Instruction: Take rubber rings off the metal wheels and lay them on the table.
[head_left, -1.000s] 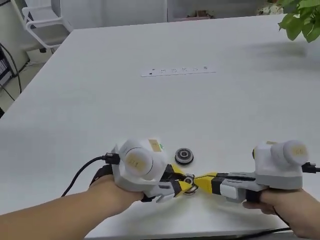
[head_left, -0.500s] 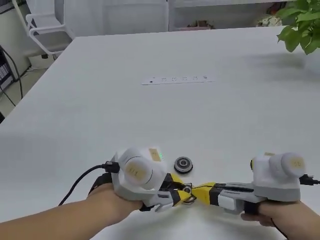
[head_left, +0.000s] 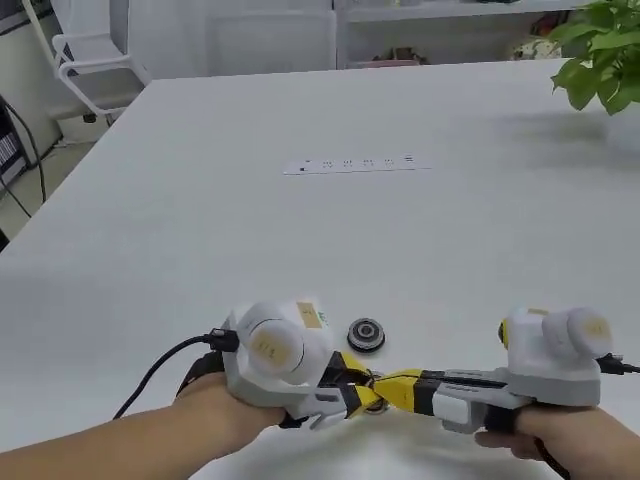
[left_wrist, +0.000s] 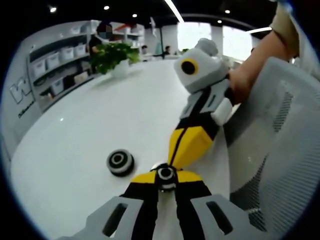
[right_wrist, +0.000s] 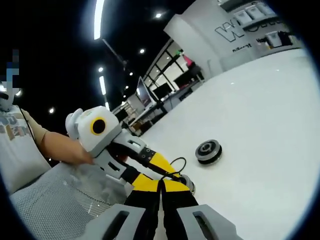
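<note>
A small metal wheel (left_wrist: 165, 175) is clamped between the shut yellow jaws of my left gripper (left_wrist: 165, 181), just above the table's near edge. My right gripper (head_left: 384, 390) meets it tip to tip from the right, with its jaws shut at the wheel's rim. In the right gripper view a thin black rubber ring (right_wrist: 176, 163) loops up beside the held wheel (right_wrist: 187, 185), right at the tips of my right gripper (right_wrist: 161, 184). A second wheel (head_left: 366, 334) with its black ring on lies flat on the table just beyond the tips; it also appears as the second wheel (left_wrist: 120, 162) and as the second wheel (right_wrist: 208, 151).
The white table (head_left: 400, 230) stretches far ahead. A white power strip (head_left: 348, 164) lies mid-table. A potted plant (head_left: 598, 50) stands at the far right corner and a white chair (head_left: 85, 60) at the far left. A black cable (head_left: 160, 370) trails from my left gripper.
The head camera has tilted, so the whole picture sits lower. Both grippers stay joined at the held wheel, and the second wheel has not moved on the table.
</note>
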